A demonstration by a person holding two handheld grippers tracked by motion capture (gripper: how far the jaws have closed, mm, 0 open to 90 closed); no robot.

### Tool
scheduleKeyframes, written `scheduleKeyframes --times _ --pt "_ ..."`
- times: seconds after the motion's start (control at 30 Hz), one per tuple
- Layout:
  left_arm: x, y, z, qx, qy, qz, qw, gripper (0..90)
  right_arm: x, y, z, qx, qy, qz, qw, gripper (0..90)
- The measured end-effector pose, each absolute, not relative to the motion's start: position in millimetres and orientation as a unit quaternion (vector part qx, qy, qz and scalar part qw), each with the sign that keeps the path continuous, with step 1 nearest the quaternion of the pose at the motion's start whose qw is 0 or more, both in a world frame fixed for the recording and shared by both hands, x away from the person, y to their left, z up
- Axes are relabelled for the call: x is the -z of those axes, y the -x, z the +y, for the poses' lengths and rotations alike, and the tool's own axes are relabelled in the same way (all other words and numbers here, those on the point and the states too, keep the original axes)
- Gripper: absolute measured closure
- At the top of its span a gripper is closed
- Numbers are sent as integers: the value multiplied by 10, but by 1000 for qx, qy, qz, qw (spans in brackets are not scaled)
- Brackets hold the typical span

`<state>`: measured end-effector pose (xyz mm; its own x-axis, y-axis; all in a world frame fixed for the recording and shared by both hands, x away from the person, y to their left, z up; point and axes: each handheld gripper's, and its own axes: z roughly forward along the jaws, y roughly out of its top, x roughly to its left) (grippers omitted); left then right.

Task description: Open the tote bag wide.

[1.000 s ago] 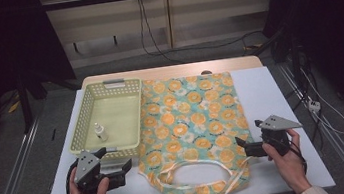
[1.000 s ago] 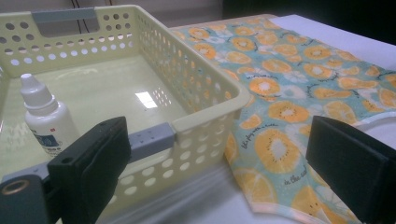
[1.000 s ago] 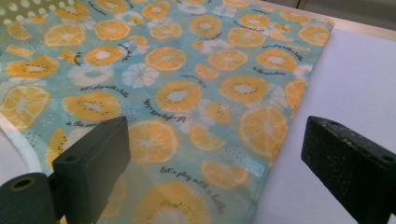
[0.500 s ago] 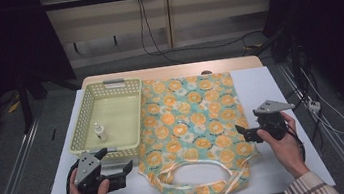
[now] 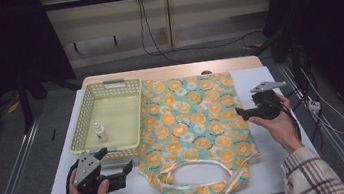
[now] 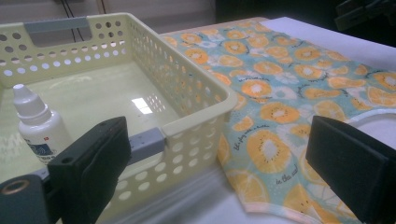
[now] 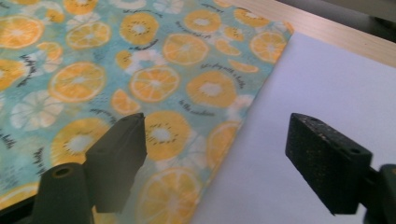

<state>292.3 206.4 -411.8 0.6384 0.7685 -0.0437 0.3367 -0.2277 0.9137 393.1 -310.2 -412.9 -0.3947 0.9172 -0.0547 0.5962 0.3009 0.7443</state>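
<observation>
A teal cloth bag [image 5: 191, 124] printed with orange slices lies flat on the white table, its handles [image 5: 195, 174] toward the front edge. My right gripper [image 5: 239, 115] hovers open over the bag's right edge [image 7: 233, 135], jaws pointing left. A pale yellow basket [image 5: 108, 87] stands left of the bag, and inside it a small white dropper bottle [image 5: 100, 132] stands upright. Near the table's front left, my left gripper [image 5: 128, 167] is held open, just in front of the basket's near corner [image 6: 219, 100]. The bottle [image 6: 39, 126] sits behind its left jaw.
The table [image 5: 278, 78] is covered in white with a wooden strip [image 5: 171, 72] along the far side. Metal rails [image 5: 13, 173] run along the floor on both sides. Cables [image 5: 317, 108] lie on the floor at the right.
My right gripper has moved away from me along the bag's right edge, from the front right toward mid-table. The left gripper has stayed in place.
</observation>
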Motion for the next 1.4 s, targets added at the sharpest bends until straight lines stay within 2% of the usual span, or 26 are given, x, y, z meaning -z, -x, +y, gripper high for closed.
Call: scheduleKeyframes --times 0.17,0.2,0.37,0.57,0.73,1.13,1.17,1.2,1.4 --pt "4121 -2929 2060 -214 -752 370 503 61 4199 -4136 -3160 -324 -508 765 228 255" --pt "4120 -2929 2060 -214 -752 369 502 61 4234 -4211 -3161 -327 -512 763 219 298" --pt "4119 -2927 2057 -214 -753 368 502 61 4273 -4371 -3117 -331 -525 755 212 336" --pt "4122 -2922 2055 -212 -755 364 502 61 4372 -4485 -3139 -311 -544 749 215 370" --pt "4126 -2926 2043 -211 -757 363 501 60 4508 -4547 -3218 -299 -564 746 191 453" --pt "4130 -2922 2032 -209 -759 362 498 60 4608 -4633 -3203 -288 -574 750 156 564" --pt "4129 -2920 2033 -209 -759 362 499 61 4602 -4633 -3195 -280 -574 753 161 619" --pt "4129 -2921 2032 -210 -760 361 498 61 4602 -4633 -3195 -280 -574 753 161 619" --pt "4131 -2920 2022 -209 -761 360 497 61 4592 -4628 -3163 -272 -572 756 164 808"
